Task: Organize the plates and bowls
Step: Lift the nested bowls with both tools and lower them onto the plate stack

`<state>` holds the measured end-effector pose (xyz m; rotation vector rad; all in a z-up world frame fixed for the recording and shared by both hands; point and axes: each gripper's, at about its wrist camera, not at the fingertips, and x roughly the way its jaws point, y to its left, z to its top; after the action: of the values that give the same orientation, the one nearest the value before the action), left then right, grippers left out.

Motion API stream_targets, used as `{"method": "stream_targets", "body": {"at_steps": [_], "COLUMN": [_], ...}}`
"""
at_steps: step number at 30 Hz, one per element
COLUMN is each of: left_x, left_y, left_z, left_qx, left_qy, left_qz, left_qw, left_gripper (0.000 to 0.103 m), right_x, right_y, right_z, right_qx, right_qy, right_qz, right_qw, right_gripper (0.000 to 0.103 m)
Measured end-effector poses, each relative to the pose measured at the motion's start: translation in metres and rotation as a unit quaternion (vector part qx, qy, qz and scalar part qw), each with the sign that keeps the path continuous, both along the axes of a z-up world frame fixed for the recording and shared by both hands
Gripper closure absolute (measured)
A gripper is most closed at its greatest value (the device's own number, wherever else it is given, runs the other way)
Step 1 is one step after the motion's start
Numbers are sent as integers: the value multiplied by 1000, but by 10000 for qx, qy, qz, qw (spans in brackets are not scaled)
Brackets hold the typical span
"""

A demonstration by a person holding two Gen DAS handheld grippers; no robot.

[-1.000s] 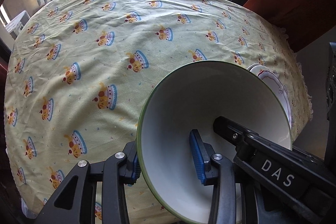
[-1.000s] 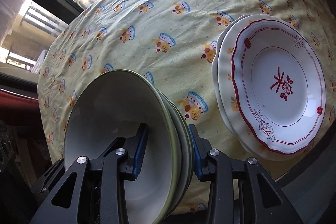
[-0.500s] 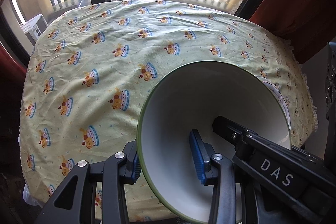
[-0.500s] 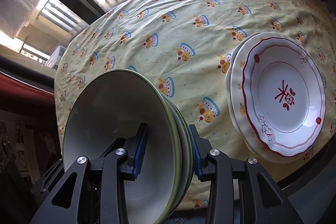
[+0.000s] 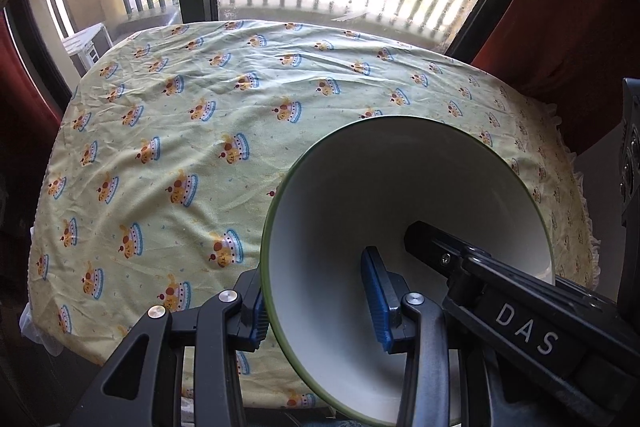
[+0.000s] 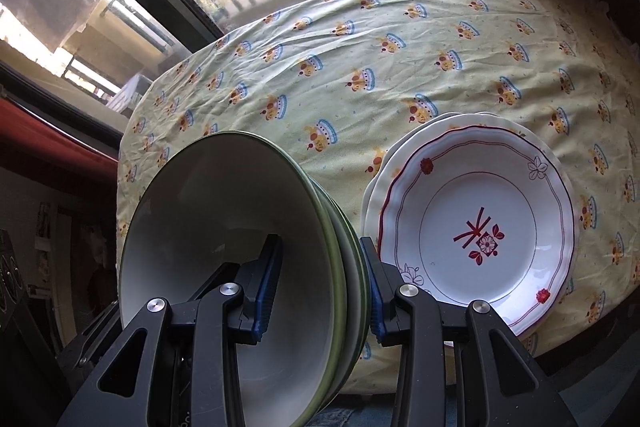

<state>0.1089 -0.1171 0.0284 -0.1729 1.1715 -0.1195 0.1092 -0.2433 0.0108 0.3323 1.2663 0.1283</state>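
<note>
Holding the nested green-rimmed bowls [image 6: 240, 267] clear of the table [image 5: 240, 99], we clamp their wall with both the left gripper [image 5: 320, 303] and the right gripper [image 6: 320, 287]; the stacked plates [image 6: 476, 227] rest by the table's near edge.

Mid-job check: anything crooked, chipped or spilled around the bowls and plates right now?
Nothing spilled or chipped. Both tongs, left and right, clamp the nested green-rimmed bowls at a steep tilt off the tablecloth. The plate stack sits slightly offset near the table's edge.
</note>
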Motion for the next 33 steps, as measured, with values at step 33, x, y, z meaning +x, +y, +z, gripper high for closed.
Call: {"method": "stream_targets", "body": {"at_steps": [33], "left_x": [5], "left_y": [-112], "left_z": [-44], "left_qx": [-401], "left_qy": [483], "left_qz": [282], "left_qw": [9976], "left_gripper": [64], "right_x": [6], "right_y": [-119], "right_z": [-34], "right_qx": [-350], "right_qy": [421], "right_qz": [136], "right_qw": [9984], "right_gripper": [62]}}
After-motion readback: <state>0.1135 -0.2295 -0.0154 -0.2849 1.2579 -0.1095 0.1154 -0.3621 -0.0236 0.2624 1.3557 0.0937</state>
